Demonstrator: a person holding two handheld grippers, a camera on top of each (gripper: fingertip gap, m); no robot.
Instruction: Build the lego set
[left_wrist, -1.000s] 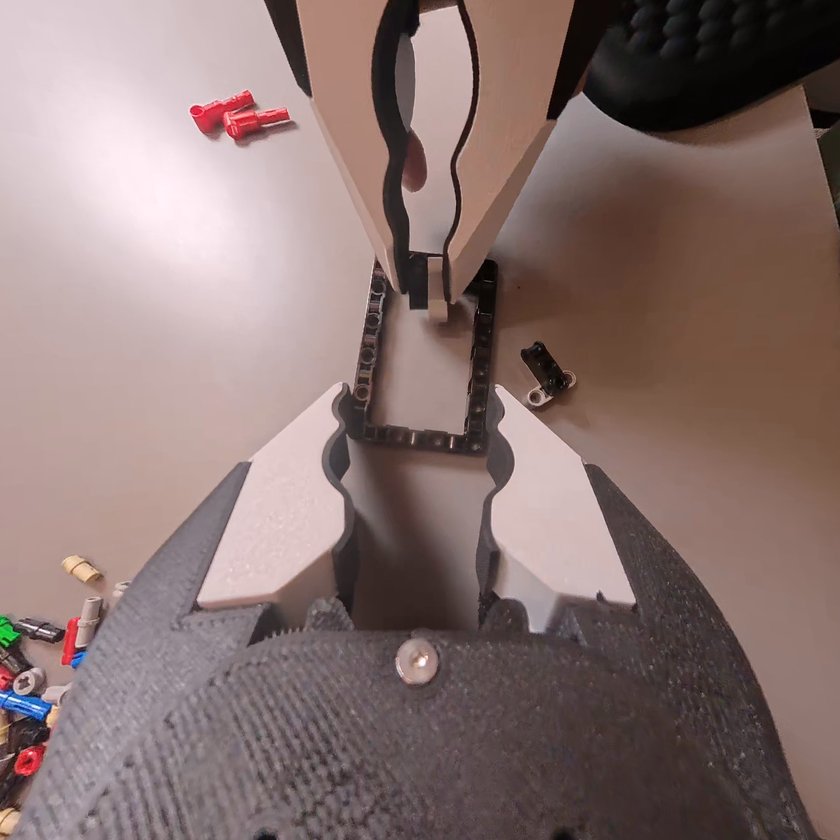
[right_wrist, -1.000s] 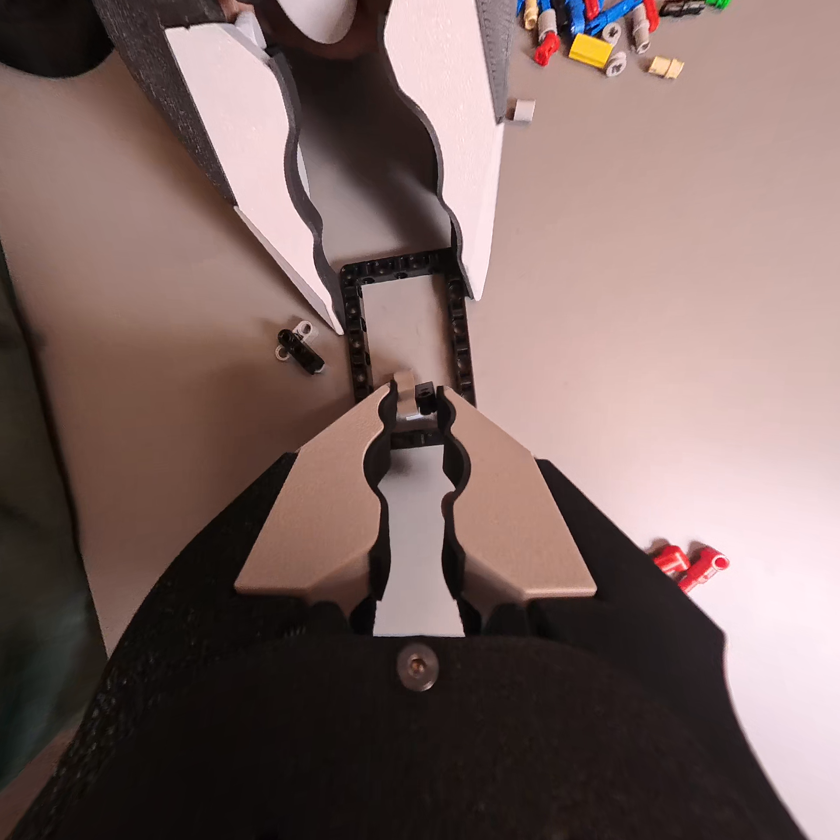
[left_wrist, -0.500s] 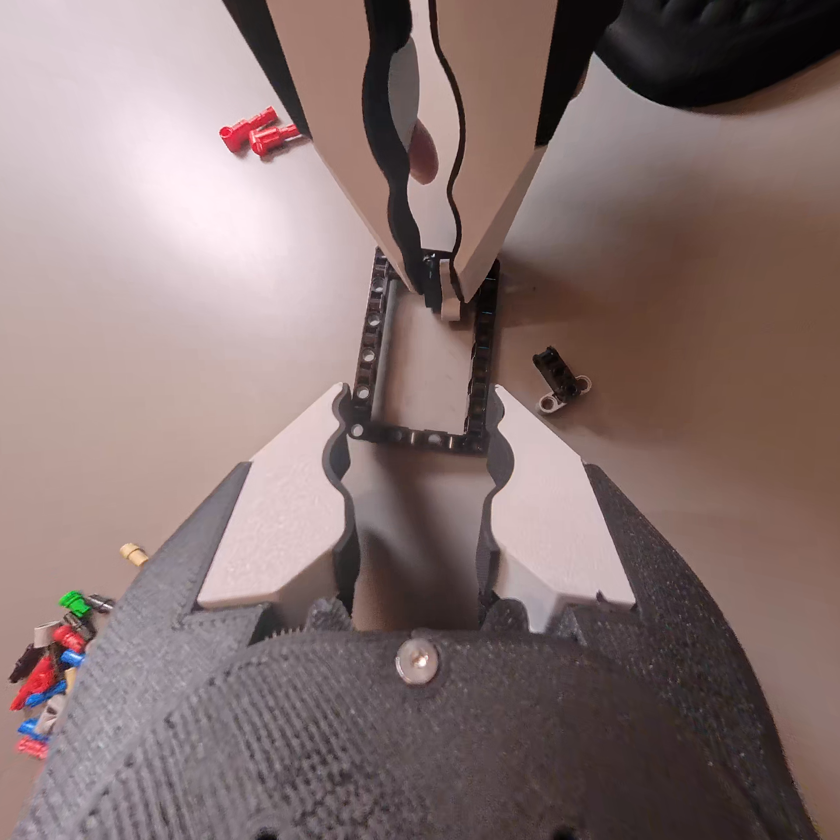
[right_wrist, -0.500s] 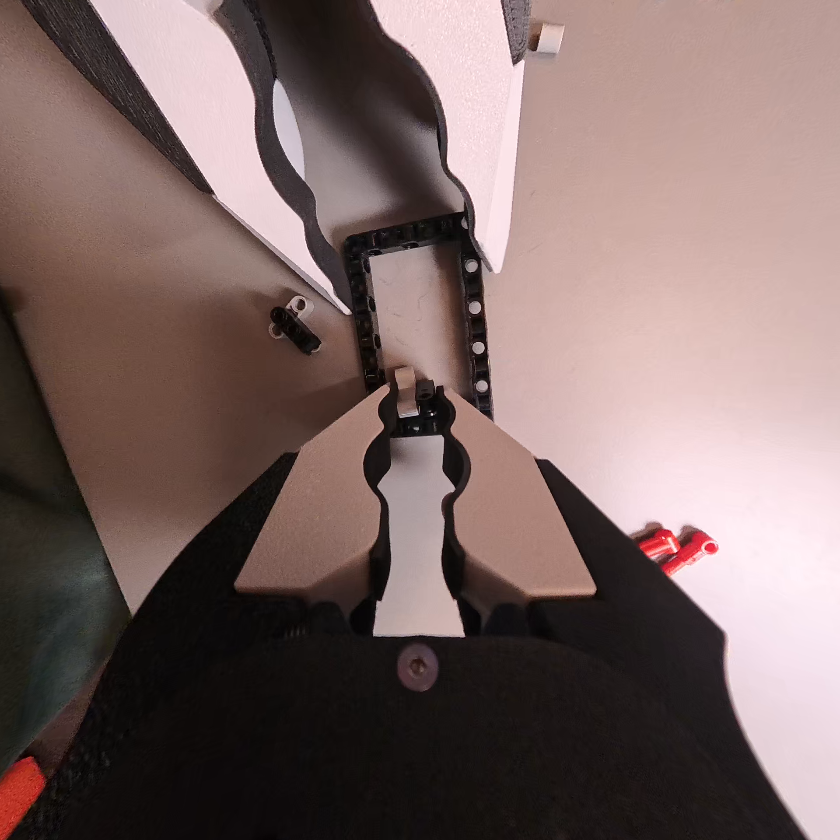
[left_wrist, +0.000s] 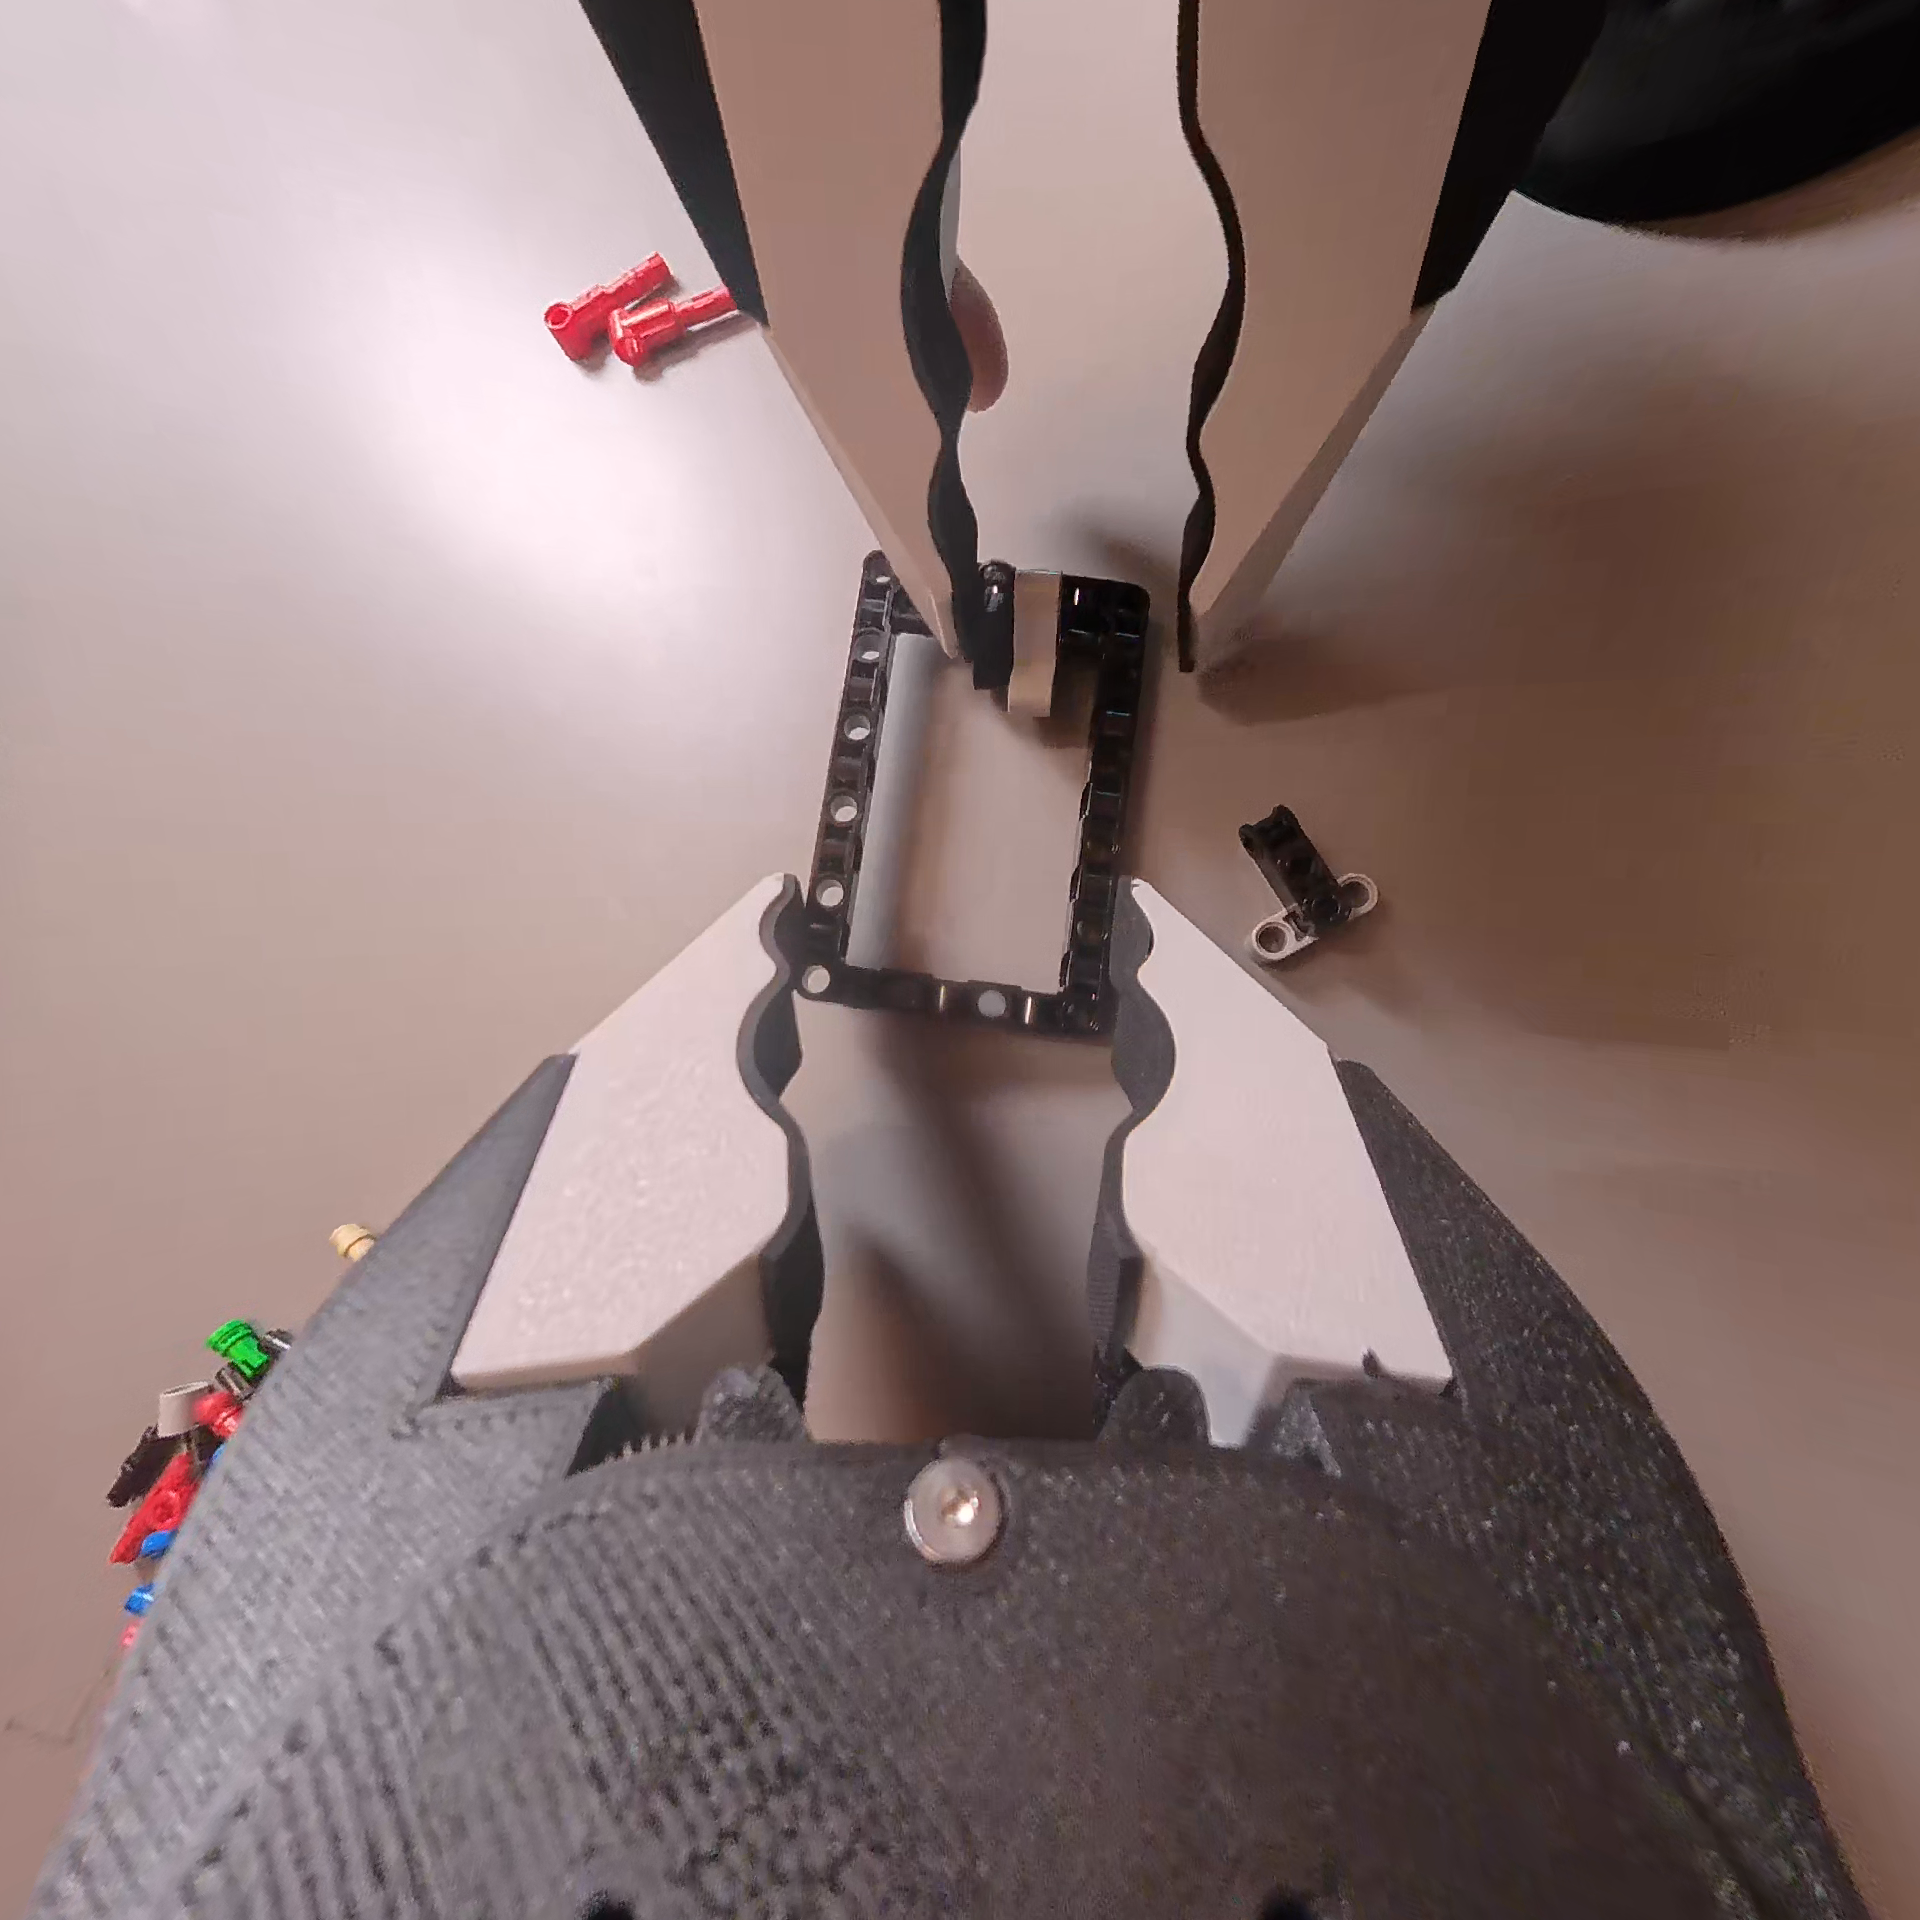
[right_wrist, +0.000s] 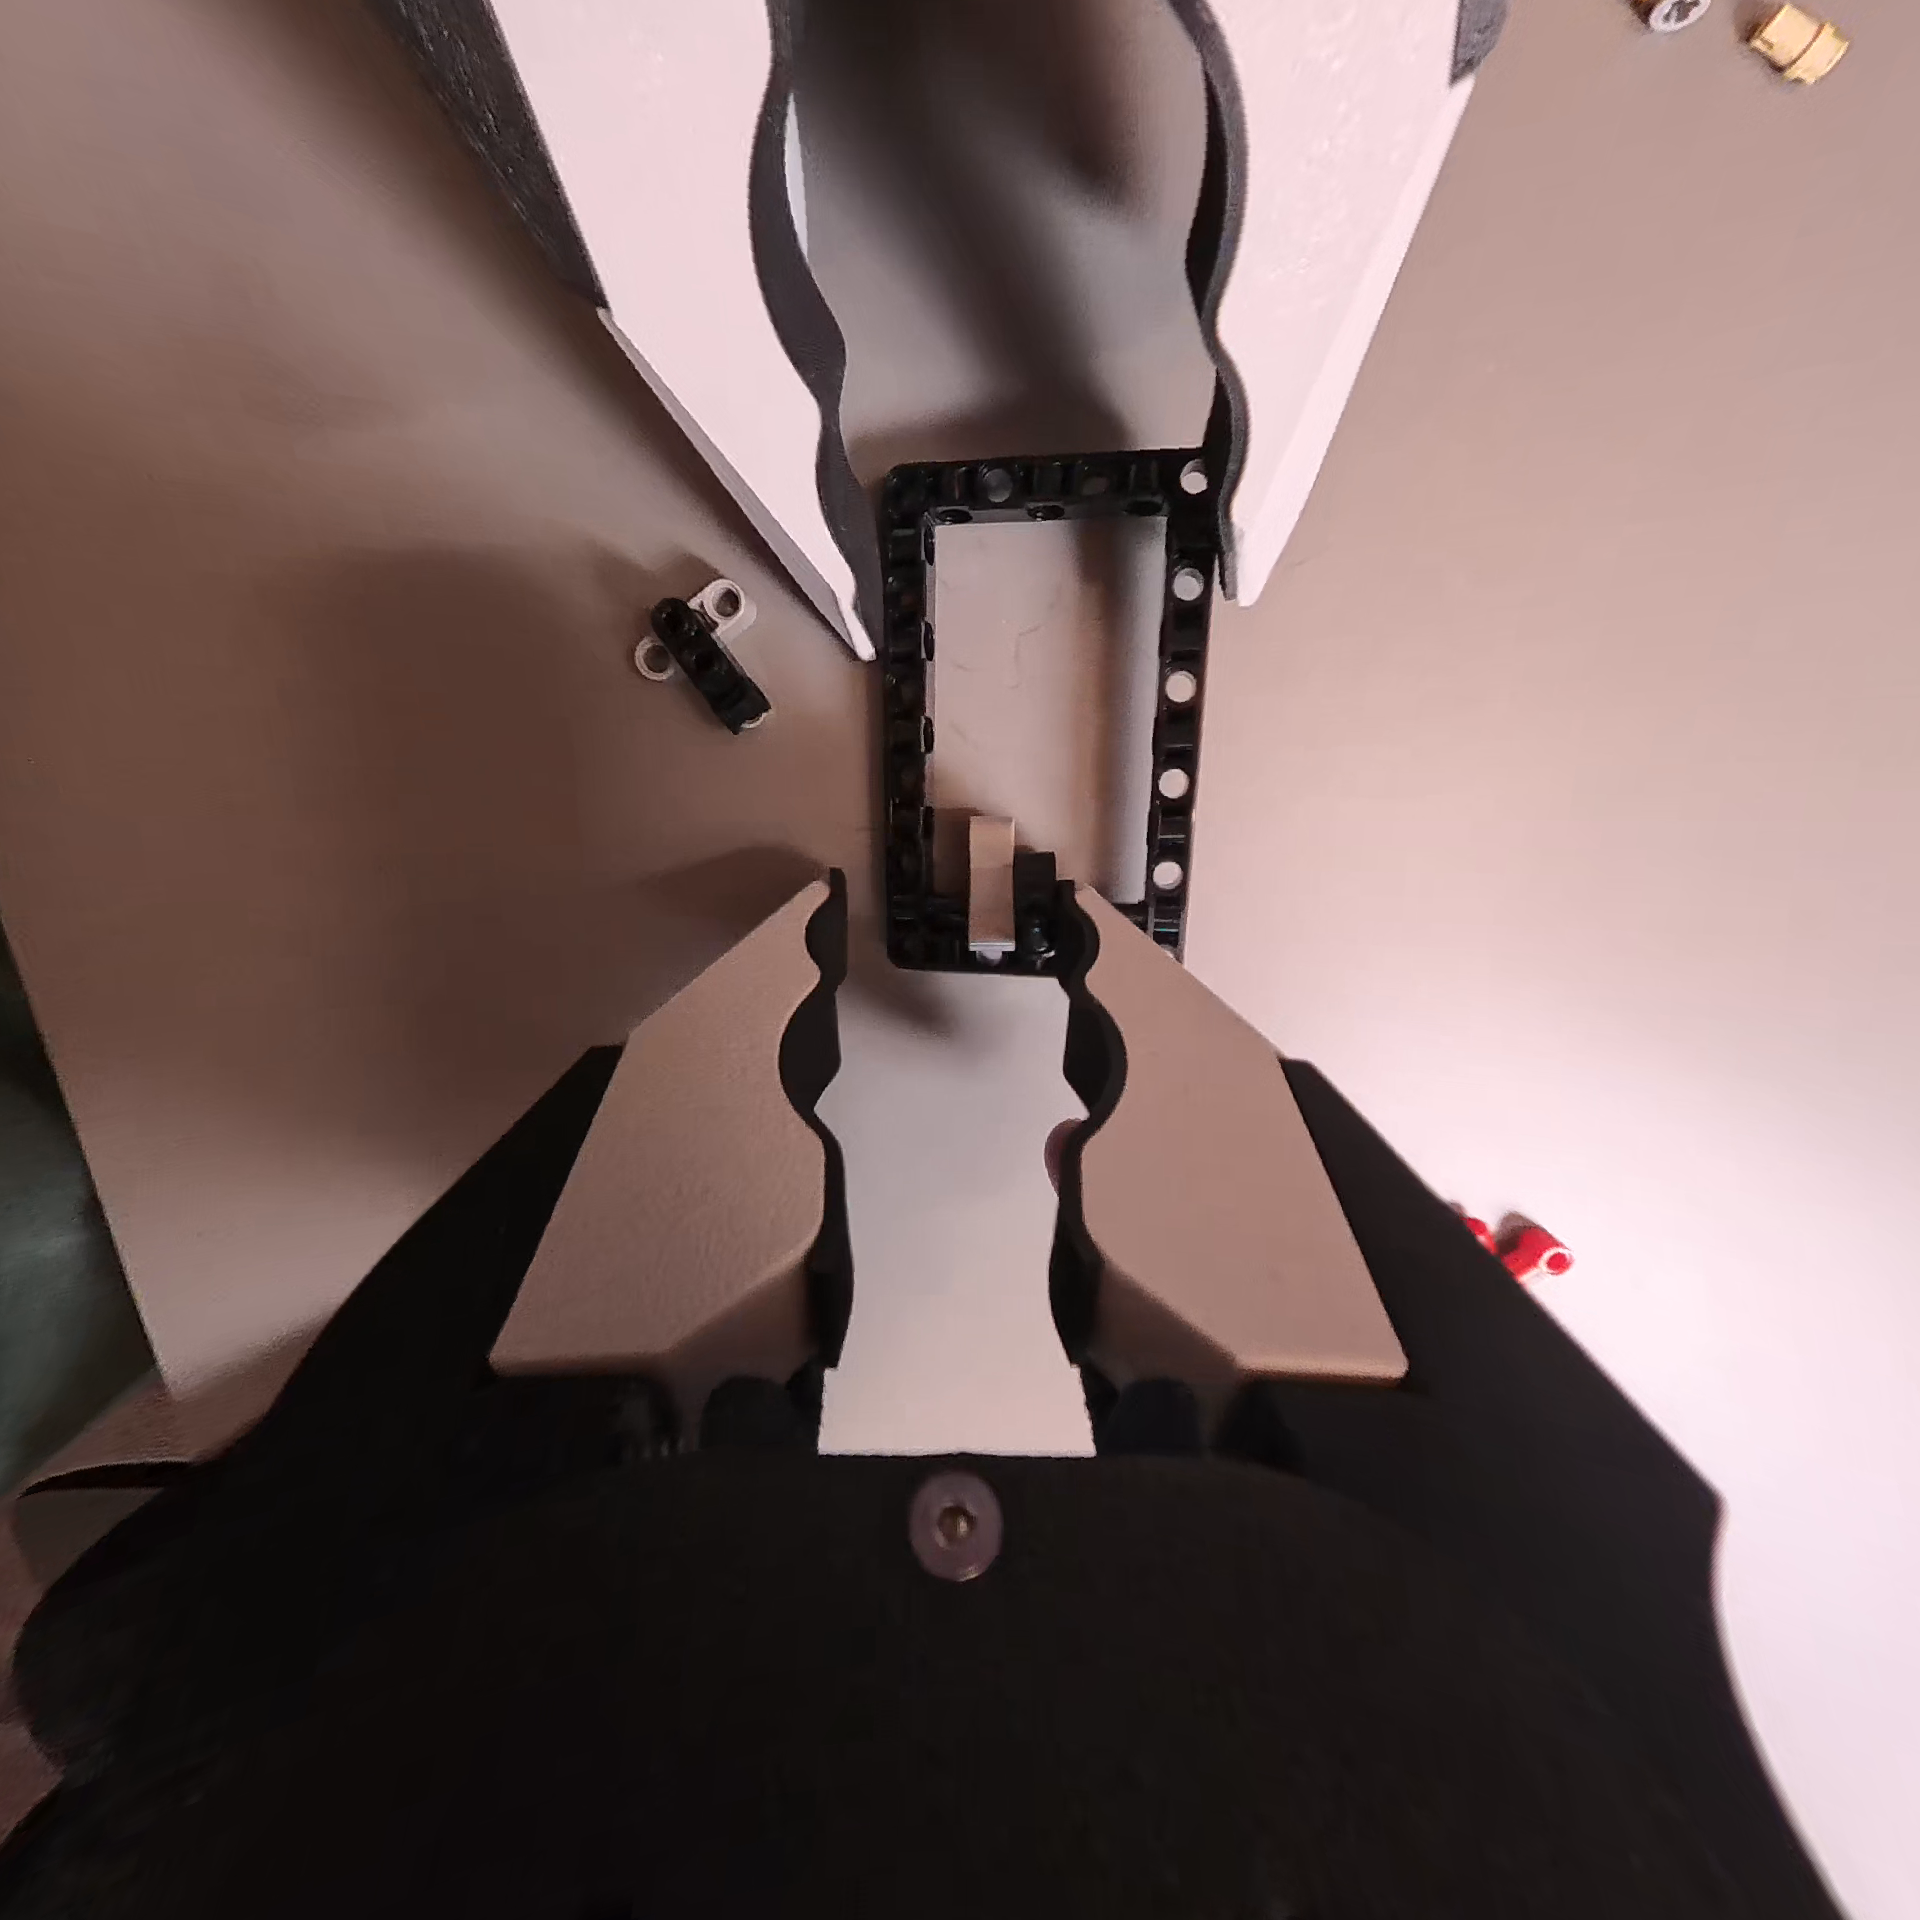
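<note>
My left gripper clamps the near short end of the black frame, whose long axis runs straight away from me. My right gripper, spread wide, sits at the far end beside the grey-and-black piece seated there

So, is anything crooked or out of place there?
Nothing looks broken. The black rectangular lego frame lies flat on the tan table; a small grey-and-black piece sits at its far end. One similar grey-and-black piece lies loose beside it.
</note>
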